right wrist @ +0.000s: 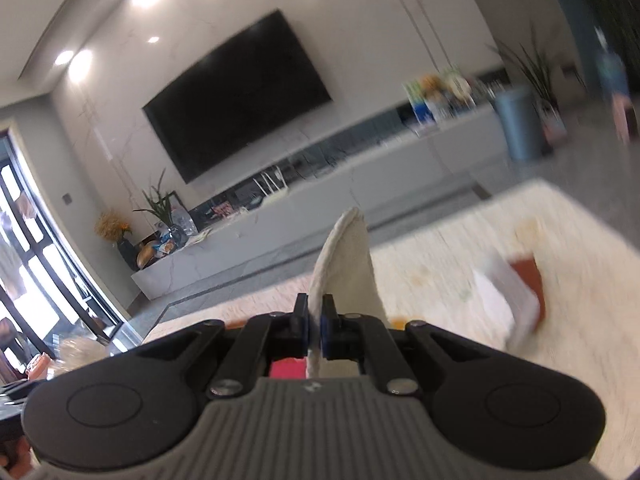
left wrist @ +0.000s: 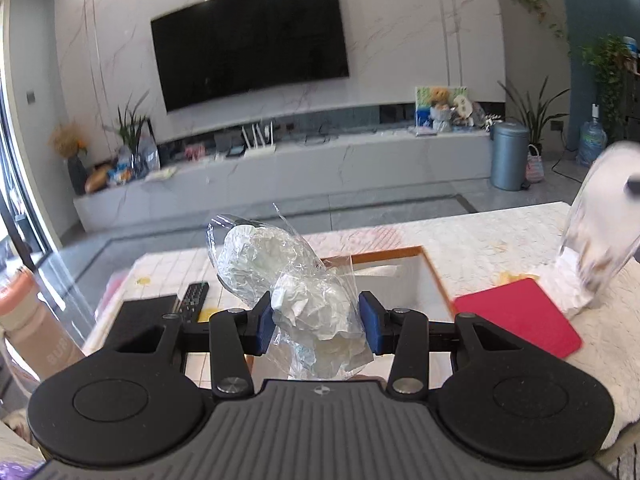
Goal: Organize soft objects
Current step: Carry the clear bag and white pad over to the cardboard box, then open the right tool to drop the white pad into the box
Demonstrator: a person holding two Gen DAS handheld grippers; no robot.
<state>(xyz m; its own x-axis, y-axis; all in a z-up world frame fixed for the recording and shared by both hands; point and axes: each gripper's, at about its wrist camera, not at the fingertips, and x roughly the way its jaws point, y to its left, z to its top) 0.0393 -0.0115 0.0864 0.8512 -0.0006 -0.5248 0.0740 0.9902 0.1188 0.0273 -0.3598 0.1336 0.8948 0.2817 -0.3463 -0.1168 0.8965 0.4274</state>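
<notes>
My left gripper (left wrist: 318,324) is shut on a clear plastic bag (left wrist: 280,276) stuffed with crumpled white paper. Its blue pads (left wrist: 264,322) press on the bag's lower half, and the bag is held up over the table, tilted to the upper left. My right gripper (right wrist: 318,332) is shut on a flat cream-coloured soft piece (right wrist: 346,264) that stands up between the narrow jaws. It is held above the cream tablecloth (right wrist: 440,248). A blurred pale shape (left wrist: 600,232) shows at the right edge of the left wrist view; I cannot tell what it is.
A white box with a wooden rim (left wrist: 436,276) sits open behind the held bag. To its right lie a red mat (left wrist: 520,324) and crumpled white paper (left wrist: 572,280). A remote (left wrist: 194,298) and a black pad (left wrist: 144,312) lie to the left, beside a pink bottle (left wrist: 36,332).
</notes>
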